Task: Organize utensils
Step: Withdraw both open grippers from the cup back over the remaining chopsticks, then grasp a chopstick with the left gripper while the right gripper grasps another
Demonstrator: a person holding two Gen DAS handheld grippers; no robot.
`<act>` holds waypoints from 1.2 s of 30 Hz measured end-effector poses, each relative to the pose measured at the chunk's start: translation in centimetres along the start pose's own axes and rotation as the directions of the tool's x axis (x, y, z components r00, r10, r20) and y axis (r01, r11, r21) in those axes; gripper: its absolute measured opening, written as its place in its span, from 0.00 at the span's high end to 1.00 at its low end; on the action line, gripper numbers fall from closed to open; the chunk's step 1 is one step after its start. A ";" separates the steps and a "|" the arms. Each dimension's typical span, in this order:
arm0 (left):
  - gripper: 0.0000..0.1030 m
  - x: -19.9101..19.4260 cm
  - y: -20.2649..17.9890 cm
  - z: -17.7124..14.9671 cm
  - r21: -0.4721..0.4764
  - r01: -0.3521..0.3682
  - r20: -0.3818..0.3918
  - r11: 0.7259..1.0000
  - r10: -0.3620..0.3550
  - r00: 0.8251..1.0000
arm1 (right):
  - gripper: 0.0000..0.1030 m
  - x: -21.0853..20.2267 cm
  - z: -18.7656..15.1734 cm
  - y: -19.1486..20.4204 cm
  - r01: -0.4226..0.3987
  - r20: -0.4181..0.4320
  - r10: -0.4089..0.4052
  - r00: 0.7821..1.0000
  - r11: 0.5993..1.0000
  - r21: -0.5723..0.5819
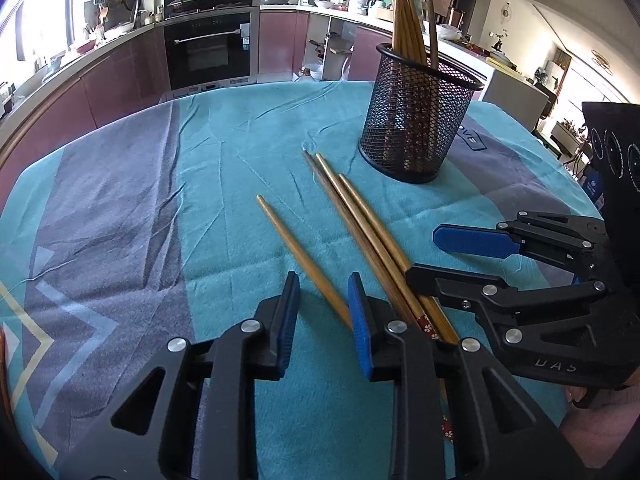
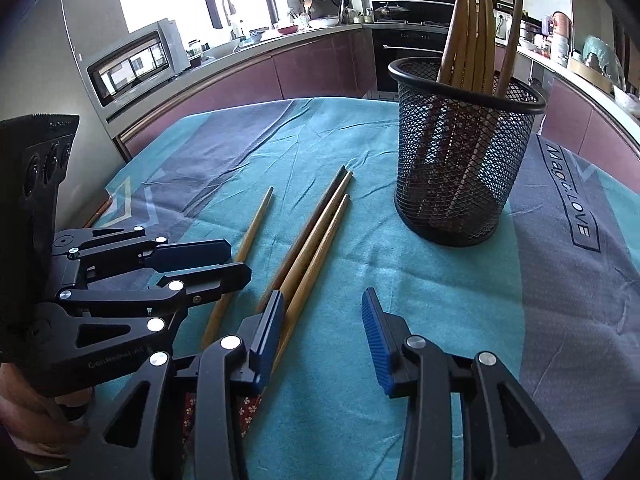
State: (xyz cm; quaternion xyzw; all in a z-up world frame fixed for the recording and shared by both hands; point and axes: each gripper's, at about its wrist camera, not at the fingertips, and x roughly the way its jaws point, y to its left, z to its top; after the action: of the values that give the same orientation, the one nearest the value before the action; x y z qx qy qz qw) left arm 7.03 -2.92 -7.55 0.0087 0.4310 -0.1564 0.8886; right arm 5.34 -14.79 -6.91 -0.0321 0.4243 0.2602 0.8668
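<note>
Four loose chopsticks [image 1: 352,236] lie on the bench's teal cloth [image 1: 240,152], near a black mesh cup [image 1: 416,120] that stands upright holding more chopsticks. The left tongs [image 1: 324,312] stand partly open around the single chopstick [image 1: 304,260], not pressing it. The right tongs [image 2: 324,336] are open beside the other three, holding nothing.

Four wooden chopsticks [image 1: 352,220] flat on teal cloth, frame centre — three bunched, one apart at left. Black mesh holder [image 1: 416,116] upright, upper right — more chopsticks standing inside.
</note>
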 end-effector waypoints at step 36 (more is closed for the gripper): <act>0.83 0.9 0.4 1.0 -0.009 0.012 -0.006 1.000 -0.012 1.000 | 0.90 1.4 1.5 -0.4 0.023 -0.005 -0.023 1.000 1.000 -0.003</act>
State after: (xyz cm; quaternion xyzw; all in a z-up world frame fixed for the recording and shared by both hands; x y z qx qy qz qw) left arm 8.43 -2.96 -7.71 0.0028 0.4343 -0.1597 0.8865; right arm 7.29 -14.11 -7.02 -0.0391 0.4258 0.2507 0.8685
